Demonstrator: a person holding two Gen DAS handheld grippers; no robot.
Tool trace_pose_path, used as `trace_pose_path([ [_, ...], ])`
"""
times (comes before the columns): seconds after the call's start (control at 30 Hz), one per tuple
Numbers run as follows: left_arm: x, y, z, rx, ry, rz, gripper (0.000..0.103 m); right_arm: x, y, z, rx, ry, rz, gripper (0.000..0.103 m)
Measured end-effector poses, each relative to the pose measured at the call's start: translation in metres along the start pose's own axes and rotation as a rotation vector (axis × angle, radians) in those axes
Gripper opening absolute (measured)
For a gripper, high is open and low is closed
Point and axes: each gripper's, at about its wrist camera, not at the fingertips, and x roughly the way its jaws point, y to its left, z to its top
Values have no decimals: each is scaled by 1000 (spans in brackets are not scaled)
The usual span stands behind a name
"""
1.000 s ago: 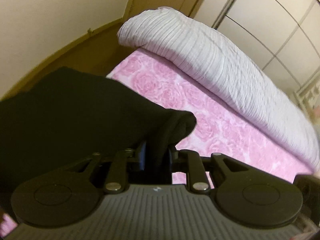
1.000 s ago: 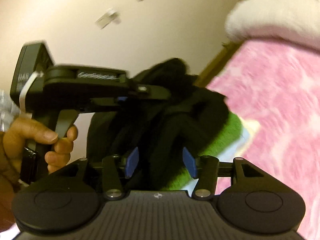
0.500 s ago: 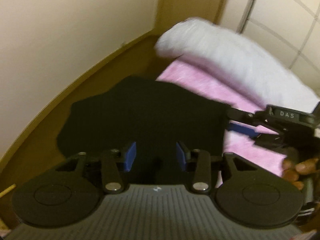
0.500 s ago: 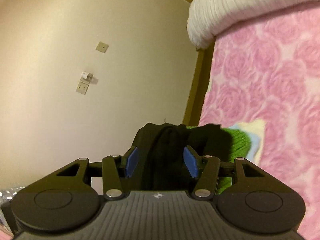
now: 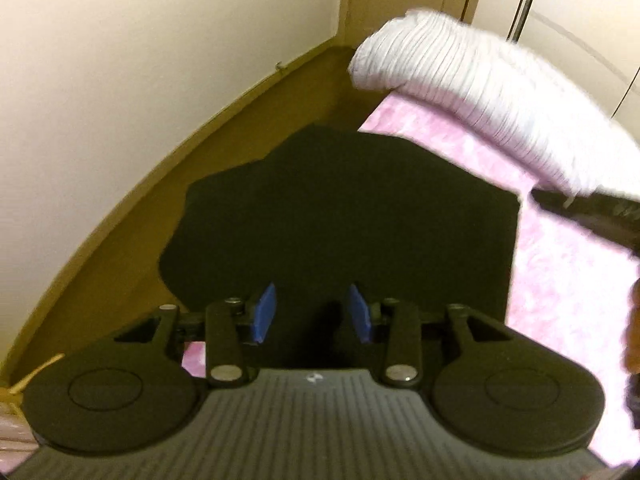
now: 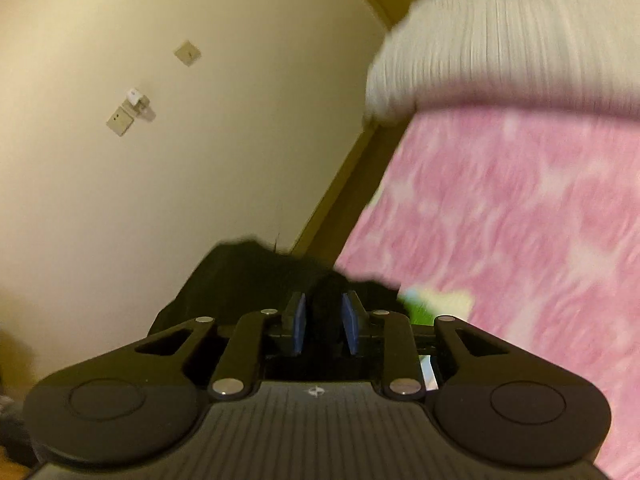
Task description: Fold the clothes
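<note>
What I am steering by is that the black garment (image 5: 344,216) lies straight ahead of both claws, but only one of them has it. In the left wrist view it fills the centre of the frame as a flat, roughly square dark panel, its far edge toward the top of the picture and its right edge running straight down the right of centre; I read no clear long axis in it. The left gripper (image 5: 311,312) hangs over its near edge with the blue pads parted and dark cloth showing in the gap, pads not pressing on it, so I call that claw open and holding nothing. In the right wrist view the right gripper (image 6: 324,324) sits at lower centre with its jaws closing, and a bunched fold of the garment (image 6: 248,276) stands between the pads, which look to be squeezing it; the rest of the cloth heaps to the left of the claw. So the right hand is the one engaged, and I judge the coming fold will be led from there. The surface is a bed under a pink rose-patterned sheet (image 5: 560,288), with a ribbed white quilt (image 5: 480,92) rolled at upper right. A cream wall (image 6: 160,180) with switch plates (image 6: 120,120) and a wooden skirting (image 5: 120,216) close the left side.
</note>
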Motion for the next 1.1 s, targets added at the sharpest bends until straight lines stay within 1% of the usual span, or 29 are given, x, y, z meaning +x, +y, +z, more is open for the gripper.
trace_pose_path([
  [0.03,4,-1,-1,8,17,26,36,-6,6,1,-35,-25,-6,28],
  [0.07,12,-3,-2,14,47,50,38,-6,11,2,-65,-28,1,28],
  [0.1,15,-3,-3,18,56,56,38,-4,16,1,-95,-25,5,27],
  [0.2,14,-7,-3,24,59,69,40,24,16,-8,-151,84,-60,27],
  [0.3,4,-12,-2,33,45,79,42,29,15,-14,-160,112,-92,27],
  [0.37,-8,-16,-4,40,30,81,45,15,18,-11,-153,92,-95,27],
  [0.43,-16,-19,-9,41,22,67,49,-1,23,-10,-152,57,-91,27],
  [0.47,-12,-23,-11,52,34,66,52,-6,26,-11,-157,54,-87,29],
  [0.5,-8,-27,-12,63,46,65,56,-9,29,-12,-163,56,-84,30],
  [0.57,6,-29,-19,85,91,97,56,-4,32,-20,-189,104,-95,30],
  [0.6,4,-31,-22,91,97,114,56,2,32,-24,-196,130,-110,30],
  [0.67,-14,-34,-26,88,69,116,58,10,33,-32,-209,174,-136,31],
  [0.7,-23,-36,-28,86,55,118,61,1,36,-32,-208,159,-132,31],
  [0.77,-43,-40,-33,86,32,119,63,-24,45,-34,-219,113,-125,32],
  [0.83,-64,-45,-40,78,9,124,65,-49,53,-38,-237,90,-134,37],
  [0.9,-87,-51,-51,64,-15,122,72,-70,64,-46,-241,75,-144,44],
  [0.93,-101,-55,-59,55,-26,119,74,-79,69,-51,-239,74,-152,48],
  [0.97,-113,-61,-67,46,-37,121,77,-87,73,-57,-238,79,-162,55],
  [1.0,-125,-68,-76,40,-47,125,79,-95,77,-63,-235,82,-169,59],
  [1.03,-135,-75,-85,37,-52,132,80,-103,79,-69,-238,86,-166,60],
  [1.07,-144,-83,-93,31,-57,141,81,-112,81,-76,-244,91,-163,62],
  [1.1,-155,-89,-102,23,-61,146,83,-120,85,-82,-255,95,-160,68],
])
